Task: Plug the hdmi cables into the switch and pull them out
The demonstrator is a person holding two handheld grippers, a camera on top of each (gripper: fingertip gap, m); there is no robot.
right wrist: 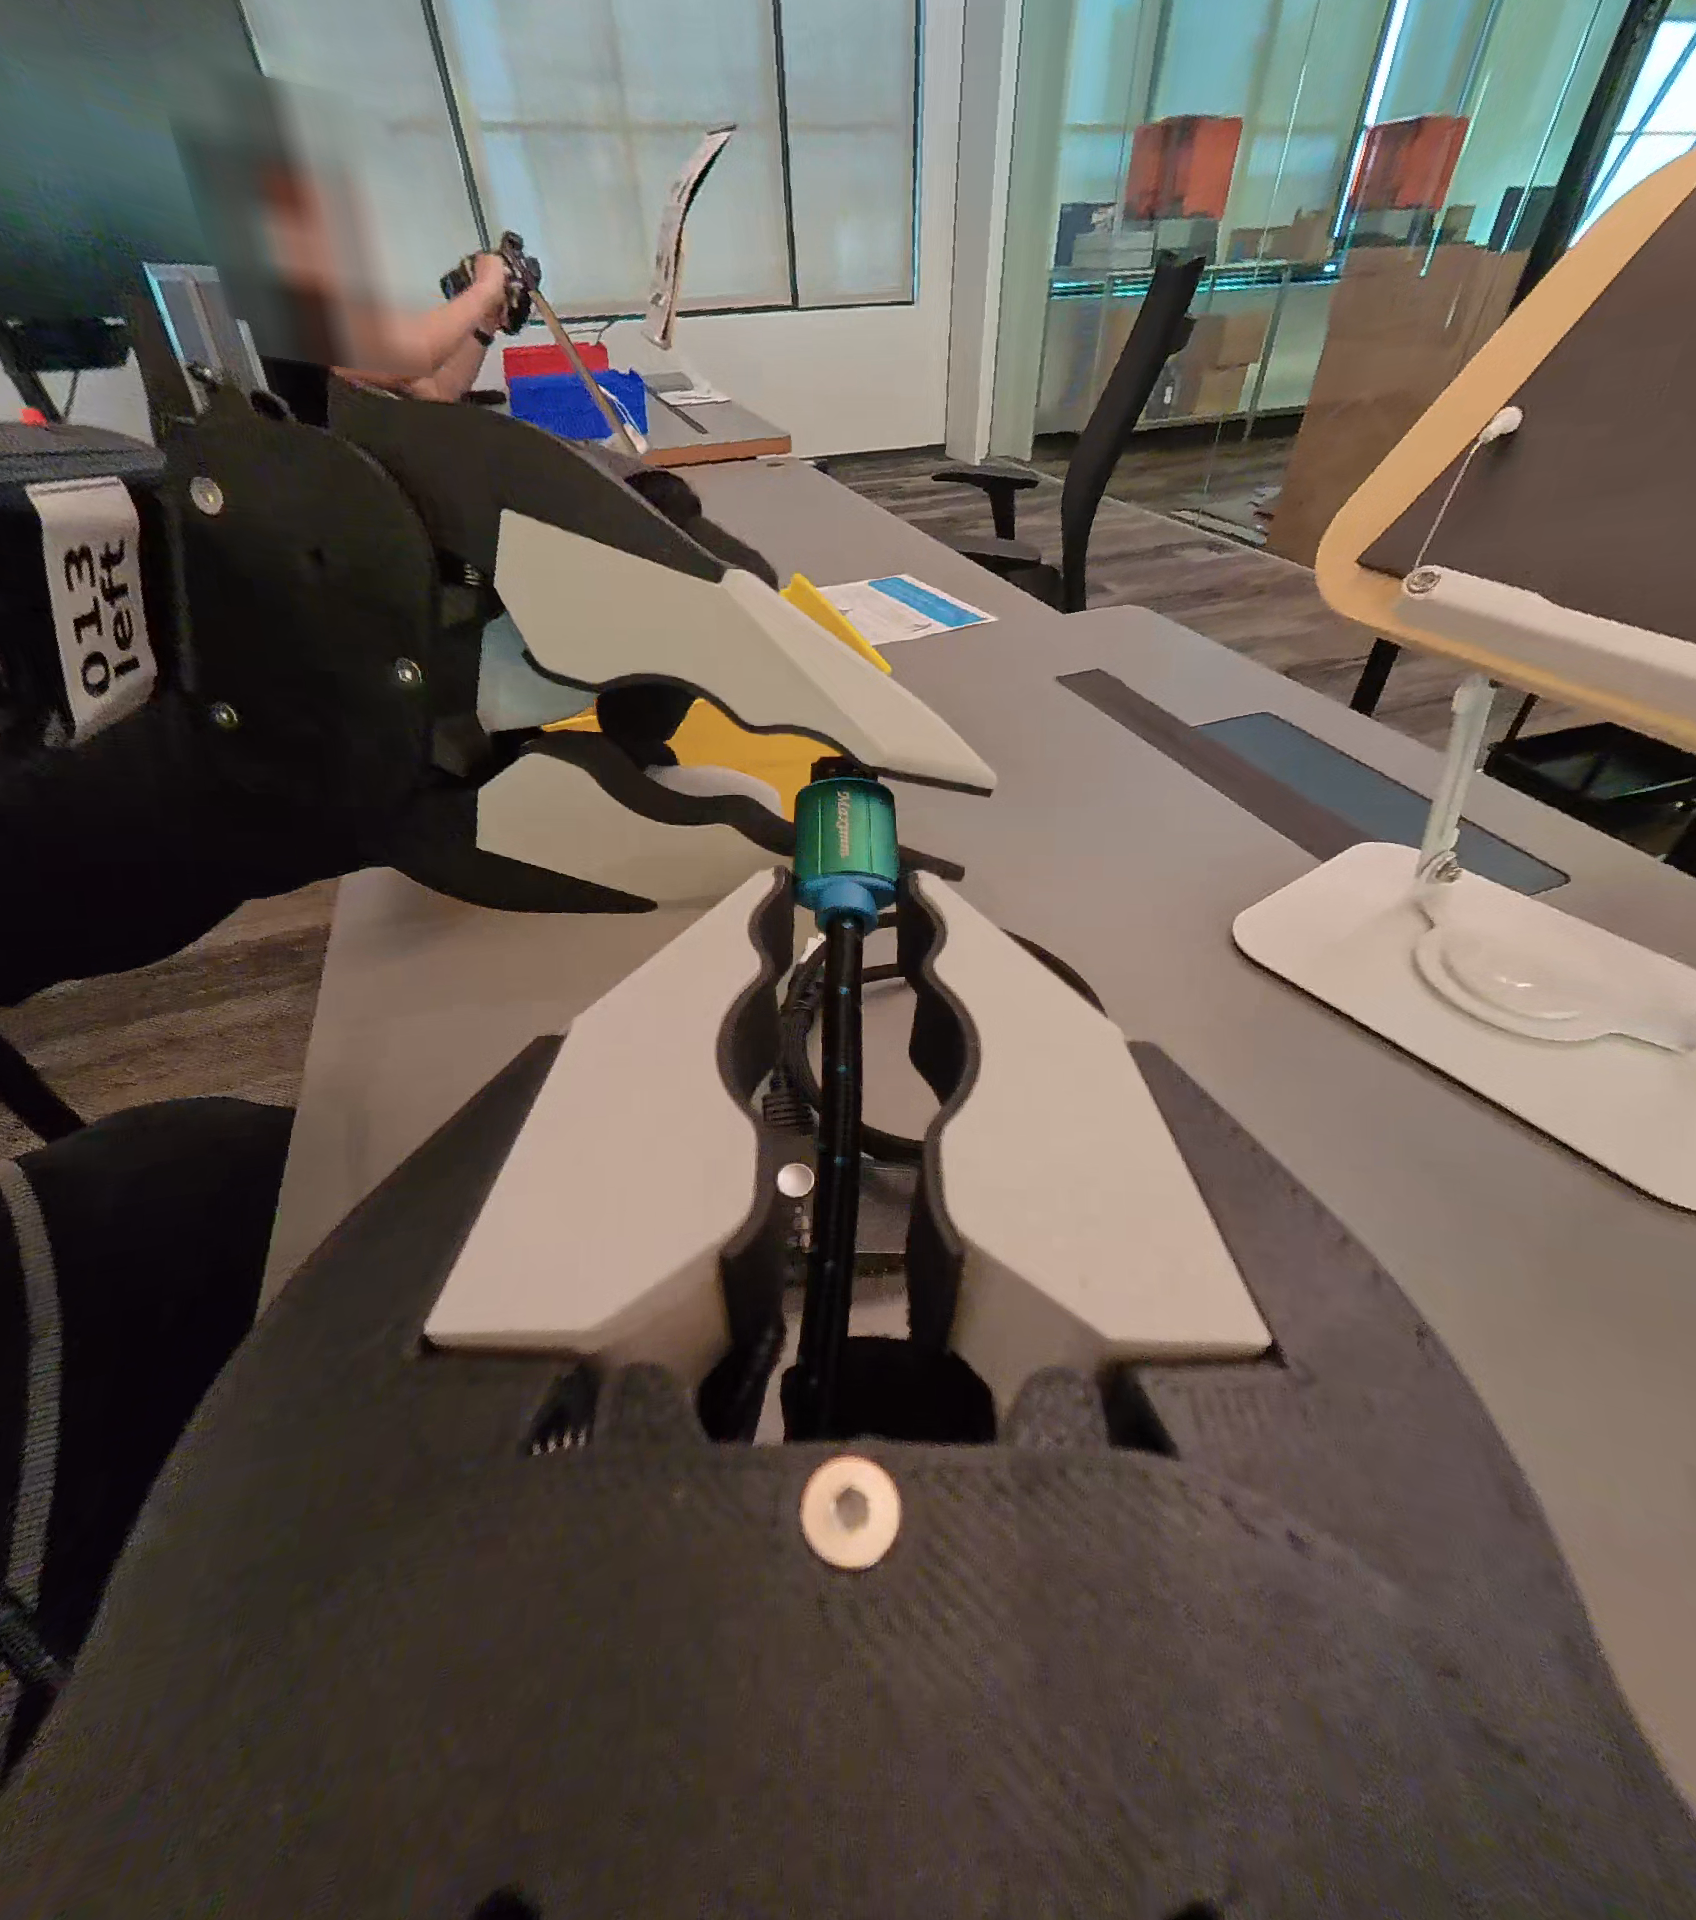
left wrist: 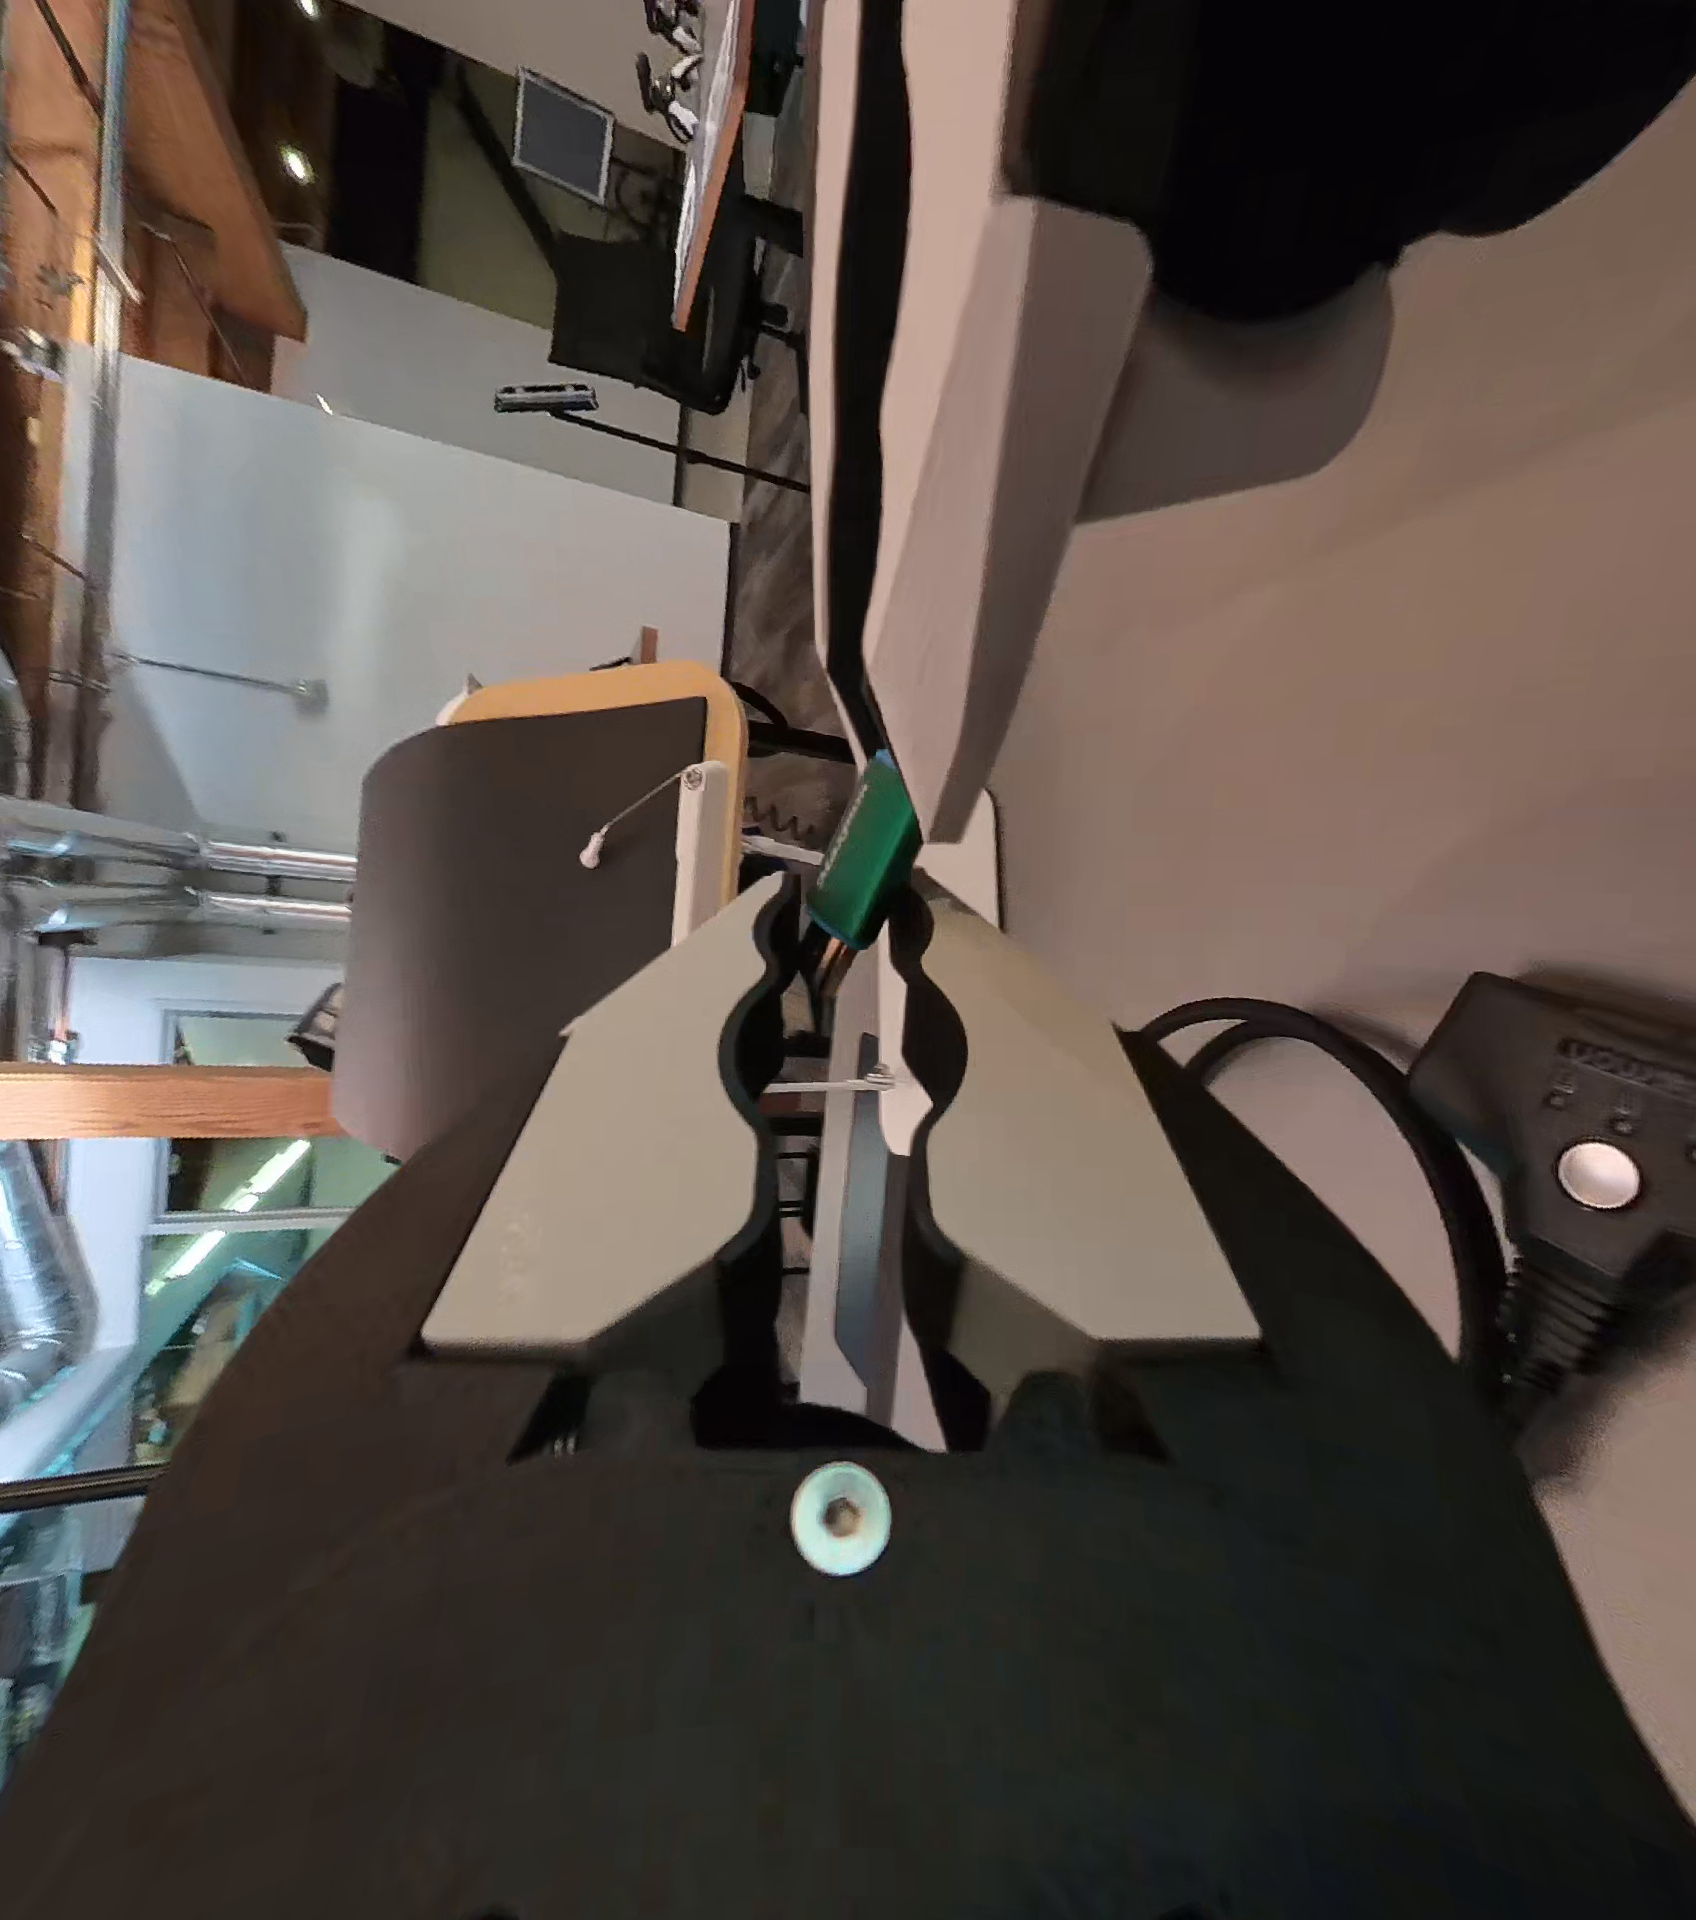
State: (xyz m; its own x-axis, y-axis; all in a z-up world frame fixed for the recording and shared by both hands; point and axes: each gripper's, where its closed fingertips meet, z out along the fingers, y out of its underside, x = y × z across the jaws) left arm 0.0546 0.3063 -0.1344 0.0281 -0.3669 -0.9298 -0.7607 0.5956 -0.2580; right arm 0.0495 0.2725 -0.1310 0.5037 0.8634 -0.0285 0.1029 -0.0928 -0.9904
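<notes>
A green HDMI plug on a black braided cable is held above the grey table. My right gripper is shut on the plug's cable end. My left gripper comes in from the left, turned on its side, with its jaws closed around the plug's connector end. In the left wrist view the plug sits at my left gripper's tips, with a right-gripper finger above it. The black switch with a silver button lies on the table below; it shows between my right fingers.
A white stand base carrying a black wood-rimmed panel stands at the right. A yellow object and a paper sheet lie beyond the grippers. A black office chair and a person at another desk are behind.
</notes>
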